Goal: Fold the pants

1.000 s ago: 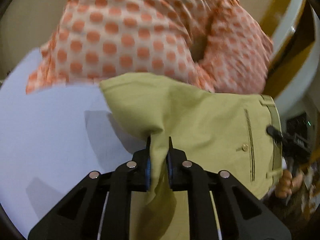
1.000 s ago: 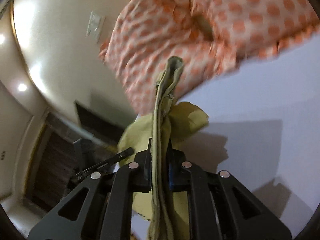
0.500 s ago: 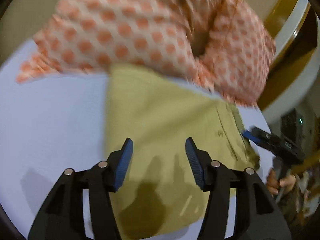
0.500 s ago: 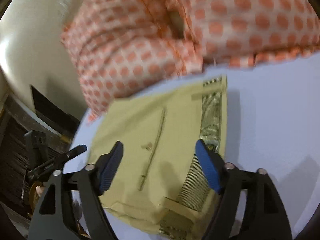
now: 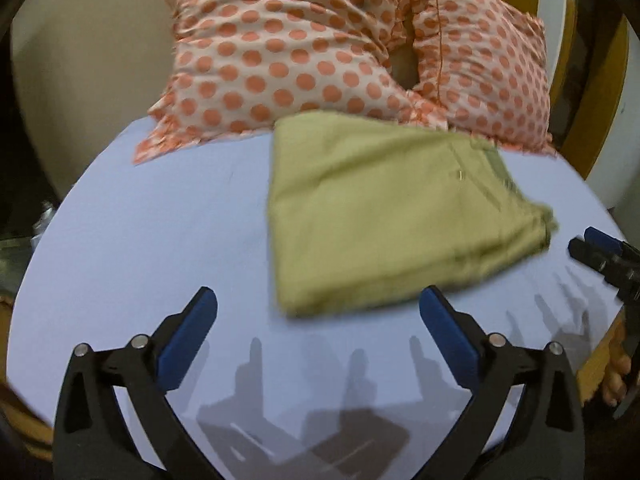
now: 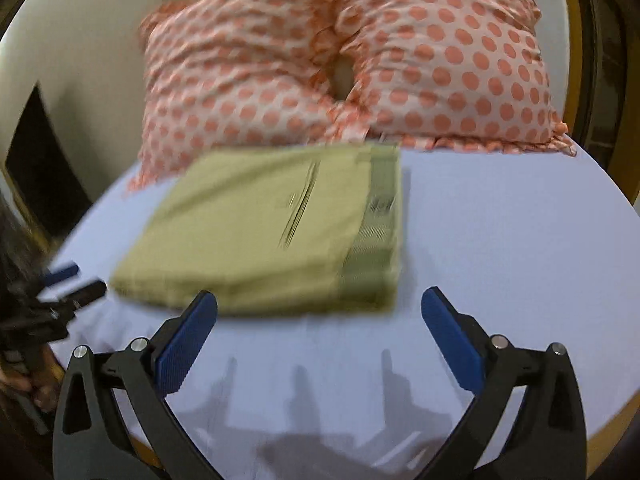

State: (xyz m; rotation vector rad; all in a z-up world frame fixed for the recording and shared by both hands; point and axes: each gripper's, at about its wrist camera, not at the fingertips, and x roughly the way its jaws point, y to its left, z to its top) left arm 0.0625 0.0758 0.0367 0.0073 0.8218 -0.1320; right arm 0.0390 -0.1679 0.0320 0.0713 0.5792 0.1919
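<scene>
The olive-green pants (image 5: 384, 216) lie folded into a flat rectangle on the pale blue sheet (image 5: 152, 232). The right wrist view shows them (image 6: 260, 228) with the back pocket slit and waistband on top. My left gripper (image 5: 318, 312) is open and empty, just short of the pants' near edge. My right gripper (image 6: 320, 312) is open and empty, also just in front of the near edge. Each gripper shows at the edge of the other's view: the right one (image 5: 600, 252) and the left one (image 6: 68, 284).
A white pillow with orange dots (image 5: 320, 48) lies behind the pants, touching their far edge; it also shows in the right wrist view (image 6: 360, 64). A beige wall (image 5: 80, 60) is at the back left. A yellow-framed bed edge (image 5: 592, 92) is at the right.
One second ago both grippers were shut on the lifted pants. They opened, let the pants drop flat on the sheet, and have drawn back toward me.
</scene>
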